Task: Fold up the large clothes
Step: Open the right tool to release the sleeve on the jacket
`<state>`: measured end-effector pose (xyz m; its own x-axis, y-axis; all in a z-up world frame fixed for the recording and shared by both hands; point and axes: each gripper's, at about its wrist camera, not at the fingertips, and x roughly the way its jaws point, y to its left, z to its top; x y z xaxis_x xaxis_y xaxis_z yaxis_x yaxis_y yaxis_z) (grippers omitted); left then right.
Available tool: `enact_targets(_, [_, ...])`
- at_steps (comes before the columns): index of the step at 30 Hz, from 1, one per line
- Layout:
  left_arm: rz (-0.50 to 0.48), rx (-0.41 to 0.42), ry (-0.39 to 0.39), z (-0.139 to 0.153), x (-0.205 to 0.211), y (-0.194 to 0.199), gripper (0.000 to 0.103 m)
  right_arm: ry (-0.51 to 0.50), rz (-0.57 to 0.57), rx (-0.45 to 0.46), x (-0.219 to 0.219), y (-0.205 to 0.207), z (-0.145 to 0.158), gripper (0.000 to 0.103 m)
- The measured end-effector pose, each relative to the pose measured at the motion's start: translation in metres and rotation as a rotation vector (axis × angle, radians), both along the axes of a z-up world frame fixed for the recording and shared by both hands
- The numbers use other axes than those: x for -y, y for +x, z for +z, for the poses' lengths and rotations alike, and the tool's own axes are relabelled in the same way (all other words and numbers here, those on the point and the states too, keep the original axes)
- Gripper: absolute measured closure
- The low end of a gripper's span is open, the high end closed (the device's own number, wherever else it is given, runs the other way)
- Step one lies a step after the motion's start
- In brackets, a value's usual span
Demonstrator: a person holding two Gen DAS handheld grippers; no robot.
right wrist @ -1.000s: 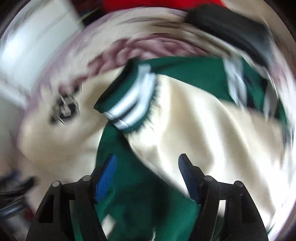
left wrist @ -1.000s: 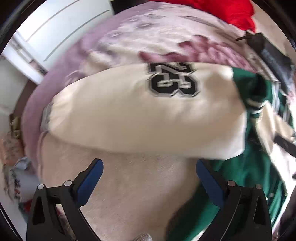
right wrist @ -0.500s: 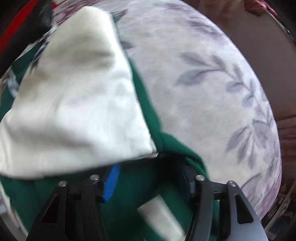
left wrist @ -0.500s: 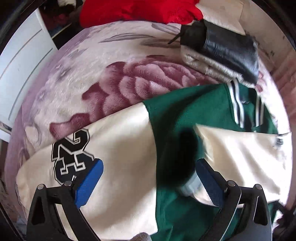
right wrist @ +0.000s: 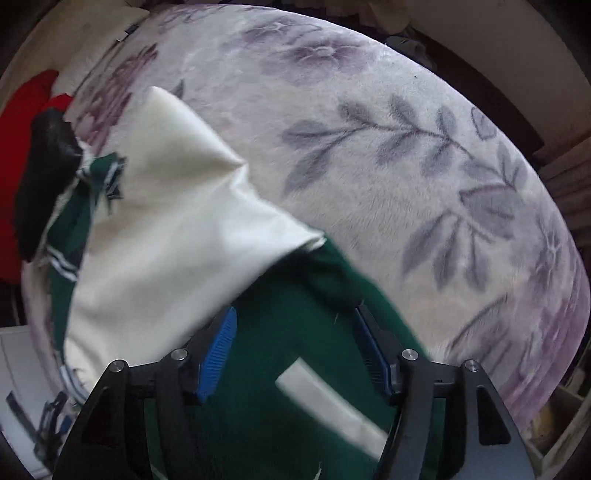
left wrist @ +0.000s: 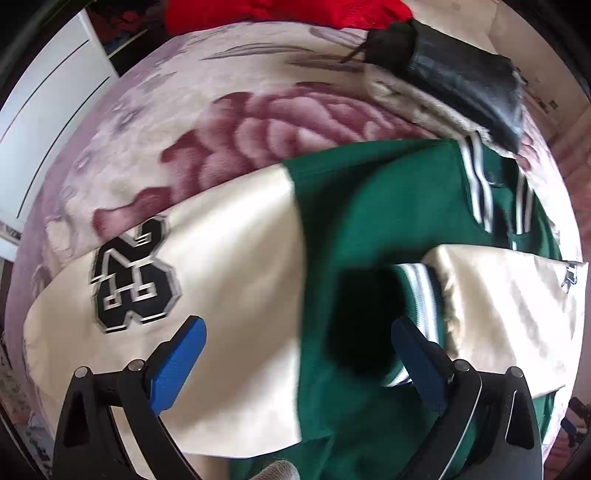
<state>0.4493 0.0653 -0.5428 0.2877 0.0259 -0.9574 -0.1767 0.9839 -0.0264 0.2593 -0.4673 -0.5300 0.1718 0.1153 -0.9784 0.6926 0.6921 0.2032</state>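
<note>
A green varsity jacket (left wrist: 373, 206) with cream sleeves lies on the bed. Its left sleeve (left wrist: 229, 258) carries a black number patch (left wrist: 133, 273). Its right sleeve (left wrist: 513, 306) is folded across the green body, striped cuff (left wrist: 421, 291) near the middle. My left gripper (left wrist: 299, 354) is open above the jacket's lower part. In the right wrist view the cream sleeve (right wrist: 166, 229) lies over the green body (right wrist: 295, 354). My right gripper (right wrist: 299, 350) is open, with green cloth lying between and over its fingers.
A flowered plush blanket (right wrist: 406, 147) covers the bed. A folded black and grey garment (left wrist: 461, 85) and a red garment (left wrist: 280, 14) lie at the far side. A white cabinet (left wrist: 48, 118) stands at the left.
The left view swung from the number sleeve to the whole jacket, then closer. The right gripper moved from above the cuff down to the jacket's green edge, its fingers narrower than before.
</note>
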Motion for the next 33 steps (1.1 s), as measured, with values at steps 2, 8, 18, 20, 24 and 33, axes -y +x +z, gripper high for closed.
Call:
enact_targets(2, [-0.03, -0.038, 0.115, -0.018, 0.012, 0.011, 0.0, 0.032, 0.0, 0.021, -0.018, -0.007, 0.01, 0.036])
enact_targets(8, [-0.007, -0.135, 0.139, -0.072, -0.008, 0.024, 0.0, 0.011, 0.174, 0.036, -0.116, 0.073, 0.031, 0.036])
enact_targets(18, [0.239, -0.021, 0.062, 0.013, -0.112, -0.081, 0.0, 0.075, 0.666, 0.089, -0.335, 0.204, 0.02, 0.033])
enact_targets(20, [0.294, -0.039, 0.097, 0.015, -0.138, -0.11, 0.0, 0.09, 0.714, 0.087, -0.386, 0.211, 0.014, 0.021])
enact_targets(24, [0.398, -0.104, 0.15, 0.001, -0.185, -0.165, 0.0, -0.075, 0.879, -0.041, -0.48, 0.231, -0.027, 0.012])
enact_targets(33, [0.636, -0.134, 0.057, -0.03, -0.272, -0.233, 0.0, -0.221, 0.828, 0.038, -0.517, 0.229, 0.0, 0.084])
